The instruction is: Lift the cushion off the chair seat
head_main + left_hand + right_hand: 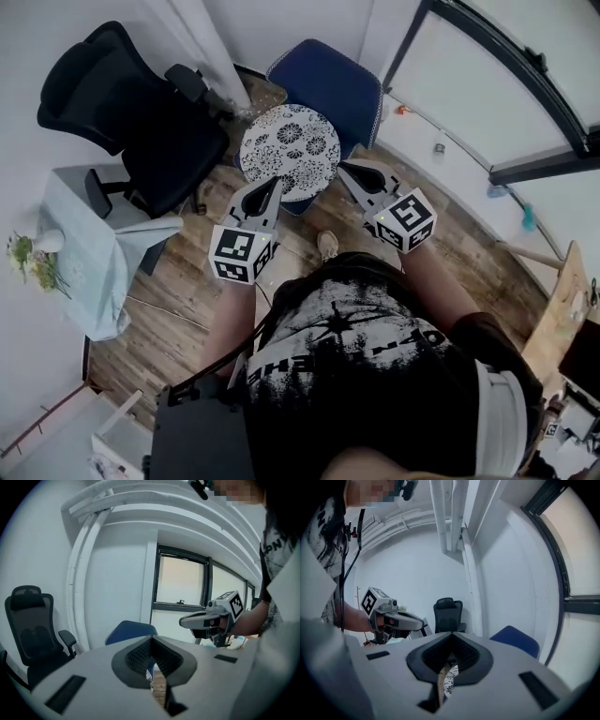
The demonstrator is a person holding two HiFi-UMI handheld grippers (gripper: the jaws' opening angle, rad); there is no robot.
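White-patterned cushion [291, 150] is lying unlifted on the chair [328, 80]; left gripper [270, 186] and right gripper [349, 171] are hovering near it, jaws closed and empty, needing opening

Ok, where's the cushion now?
Head view, top centre: the cushion lies on the blue chair, right of the black chair, left gripper and right gripper at its near edge.

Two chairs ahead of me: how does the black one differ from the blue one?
The black office chair has a headrest and armrests; the blue chair shows neither. The black office chair's seat is bare, while the blue chair carries the round patterned cushion. Both stand on the wooden floor.
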